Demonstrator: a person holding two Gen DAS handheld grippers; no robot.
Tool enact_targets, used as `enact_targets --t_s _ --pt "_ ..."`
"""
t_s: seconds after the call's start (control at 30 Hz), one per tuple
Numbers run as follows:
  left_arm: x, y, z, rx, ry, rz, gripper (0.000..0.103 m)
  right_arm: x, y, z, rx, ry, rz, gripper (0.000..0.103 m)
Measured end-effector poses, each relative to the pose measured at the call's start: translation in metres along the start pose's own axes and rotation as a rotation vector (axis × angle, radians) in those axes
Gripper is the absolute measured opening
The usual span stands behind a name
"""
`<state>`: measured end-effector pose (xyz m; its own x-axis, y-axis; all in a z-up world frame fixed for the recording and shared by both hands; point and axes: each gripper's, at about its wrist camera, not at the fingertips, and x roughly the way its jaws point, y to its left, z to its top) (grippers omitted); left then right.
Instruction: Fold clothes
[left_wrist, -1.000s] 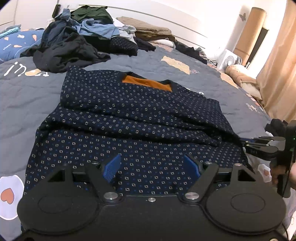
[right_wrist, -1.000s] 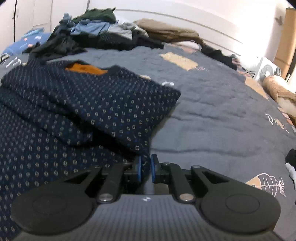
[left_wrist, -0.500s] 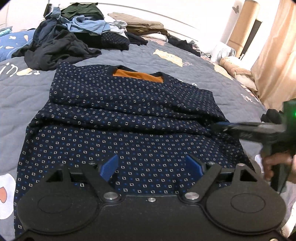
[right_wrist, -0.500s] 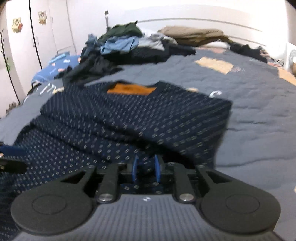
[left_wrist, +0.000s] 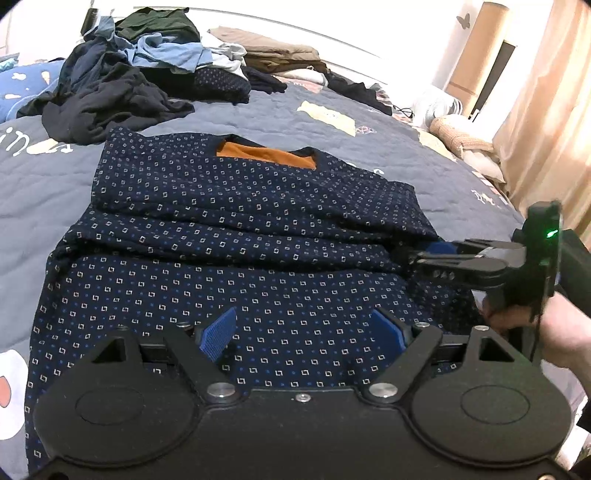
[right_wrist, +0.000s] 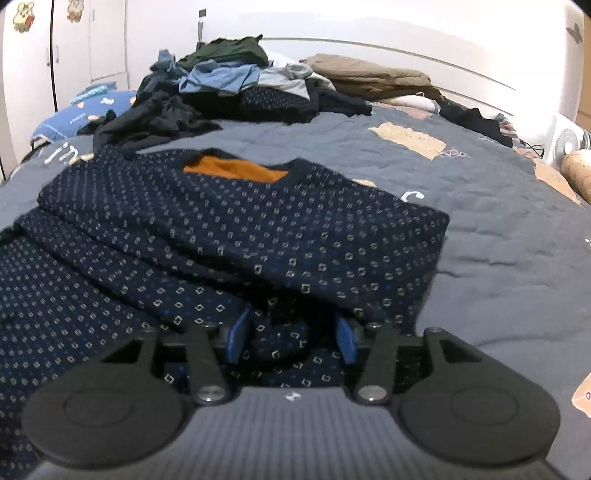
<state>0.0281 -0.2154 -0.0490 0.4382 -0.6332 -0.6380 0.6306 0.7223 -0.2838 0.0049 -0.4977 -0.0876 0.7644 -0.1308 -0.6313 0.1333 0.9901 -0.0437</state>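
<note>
A bedroom with a wide bed under bright, soft light.
The grey quilt (left_wrist: 258, 110) with printed patches covers the bed, and a white headboard (right_wrist: 406, 51) stands at the far side before a white wall. A white wardrobe (right_wrist: 74, 40) with stickers is far left. On the right hang beige curtains (left_wrist: 546, 110), with a small white fan (left_wrist: 439, 107) and a brown panel (left_wrist: 476, 48) near them.

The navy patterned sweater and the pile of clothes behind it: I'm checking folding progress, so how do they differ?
The sweater lies flat and partly folded near both grippers; the pile sits crumpled by the headboard. The sweater is one navy garment; the pile mixes black, blue and green. Both rest on the grey quilt.
</note>
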Motion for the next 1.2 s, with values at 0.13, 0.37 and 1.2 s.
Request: enact_targets --t_s 0.13,0.37,1.2 --pt "-0.001 0.0 0.0 -0.004 0.0 -0.003 0.08 0.006 0.016 -0.002 -0.093 -0.03 -0.042 0.05" --pt "-0.001 -0.001 0.0 0.004 0.001 -0.01 0.08 -0.005 -0.029 -0.004 0.239 -0.041 -0.035 0.014" --pt "-0.001 -0.005 -0.003 0.012 0.011 -0.03 0.082 -0.029 -0.026 -0.016 0.159 0.012 0.008 0.02"
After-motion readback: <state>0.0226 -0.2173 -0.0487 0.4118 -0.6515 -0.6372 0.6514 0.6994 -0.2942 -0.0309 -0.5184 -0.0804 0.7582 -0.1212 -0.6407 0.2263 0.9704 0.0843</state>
